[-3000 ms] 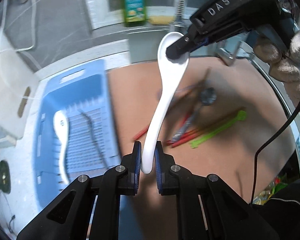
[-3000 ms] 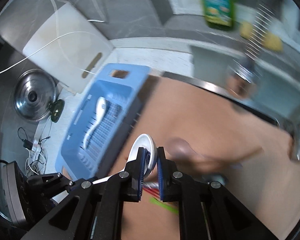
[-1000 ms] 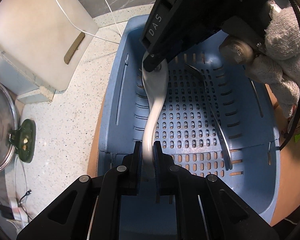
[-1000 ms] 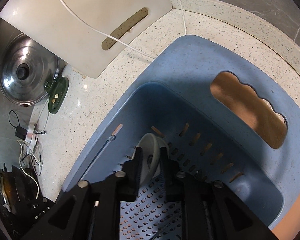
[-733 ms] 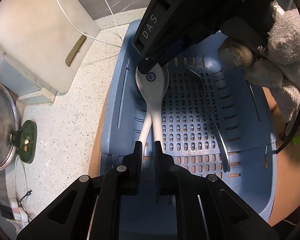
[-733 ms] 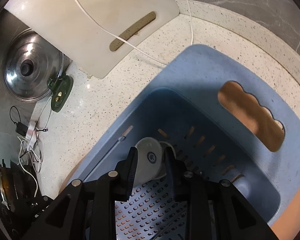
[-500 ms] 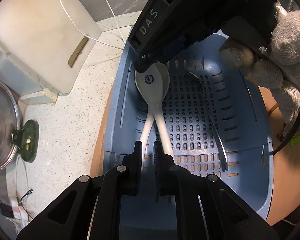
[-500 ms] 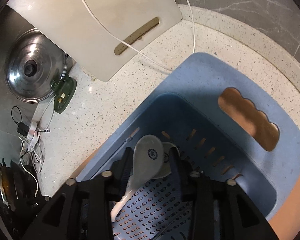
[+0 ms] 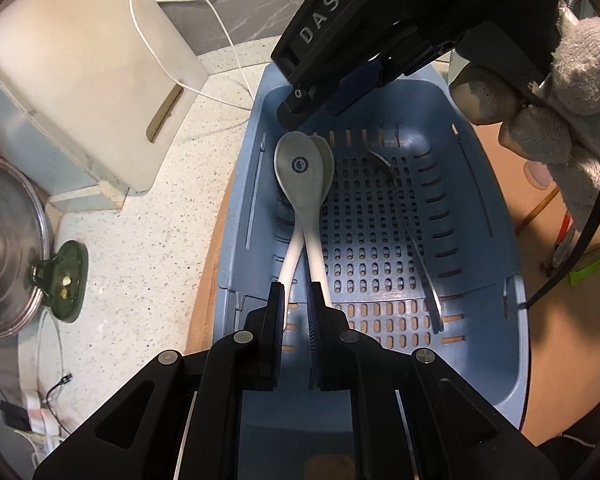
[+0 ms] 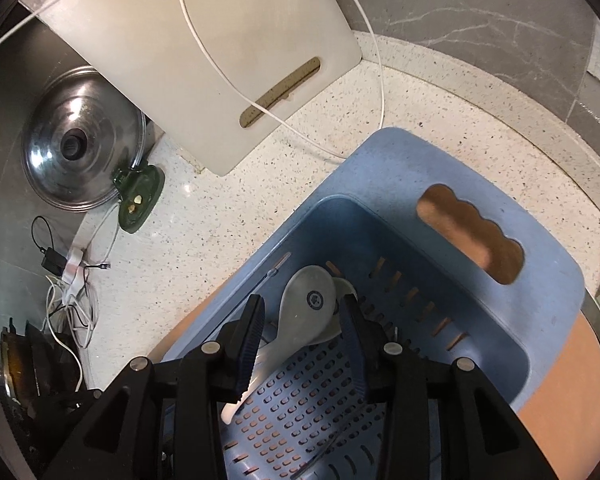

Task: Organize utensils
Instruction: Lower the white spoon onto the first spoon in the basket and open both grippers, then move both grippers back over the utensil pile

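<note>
Two white ceramic spoons lie in the blue slotted basket (image 9: 480, 216), their bowls overlapping at the far left corner. The upper spoon (image 9: 300, 172) lies bowl-down with a round mark on its back; it also shows in the right wrist view (image 10: 308, 312). The second spoon (image 9: 329, 160) lies partly under it. My left gripper (image 9: 296, 292) hangs just above their handles, jaws slightly apart and holding nothing. My right gripper (image 10: 302, 320) is open wide over the spoon bowls, empty. A metal spoon (image 9: 416, 248) lies in the basket's right half.
A white cutting board (image 10: 220, 52) with a white cable (image 10: 284, 124) across it leans behind the basket. A steel pot lid (image 10: 80, 156) on a green holder (image 10: 140, 192) stands left. Red chopsticks (image 9: 562, 236) and a green utensil (image 9: 592, 268) lie on the brown mat at right.
Both grippers carried the white spoon from over the mat into the basket and let it go. It now lies on the other white spoon. The right gripper has opened wide and lifted.
</note>
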`<state>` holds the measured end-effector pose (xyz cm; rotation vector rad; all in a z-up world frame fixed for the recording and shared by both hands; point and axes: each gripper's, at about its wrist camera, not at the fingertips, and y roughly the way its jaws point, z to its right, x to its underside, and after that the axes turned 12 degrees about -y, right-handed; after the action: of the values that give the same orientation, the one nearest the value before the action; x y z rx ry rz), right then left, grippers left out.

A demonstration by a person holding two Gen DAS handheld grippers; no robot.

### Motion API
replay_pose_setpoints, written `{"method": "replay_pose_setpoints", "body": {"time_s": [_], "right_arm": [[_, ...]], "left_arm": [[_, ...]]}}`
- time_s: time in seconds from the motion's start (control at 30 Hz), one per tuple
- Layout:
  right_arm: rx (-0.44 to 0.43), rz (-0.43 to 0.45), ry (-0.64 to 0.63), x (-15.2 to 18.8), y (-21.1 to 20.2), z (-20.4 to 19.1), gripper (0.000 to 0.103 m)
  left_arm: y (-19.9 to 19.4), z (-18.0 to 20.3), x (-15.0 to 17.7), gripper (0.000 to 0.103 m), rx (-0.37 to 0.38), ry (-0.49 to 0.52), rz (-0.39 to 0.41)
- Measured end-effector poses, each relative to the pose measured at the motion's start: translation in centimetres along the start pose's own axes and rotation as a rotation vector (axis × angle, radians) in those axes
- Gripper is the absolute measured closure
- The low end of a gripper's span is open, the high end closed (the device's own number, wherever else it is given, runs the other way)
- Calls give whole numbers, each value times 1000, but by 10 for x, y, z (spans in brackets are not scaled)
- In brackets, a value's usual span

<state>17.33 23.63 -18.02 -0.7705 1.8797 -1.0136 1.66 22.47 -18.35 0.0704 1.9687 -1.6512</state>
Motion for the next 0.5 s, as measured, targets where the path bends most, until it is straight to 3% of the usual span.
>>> {"method": "replay_pose_setpoints", "body": {"time_s": [0.23,0.37,0.5], "right_arm": [[-9,69,-6,15,-42,-1,67],[-14,135,-3,33,-75,0,57],[-18,188,-4,59,-114,0,56]], "left_arm": [[-16,-5,4,93,6,-28,29],[-36,-11,8,93,23,-66,58],[-59,-9,8,93,45,-79,99]]}}
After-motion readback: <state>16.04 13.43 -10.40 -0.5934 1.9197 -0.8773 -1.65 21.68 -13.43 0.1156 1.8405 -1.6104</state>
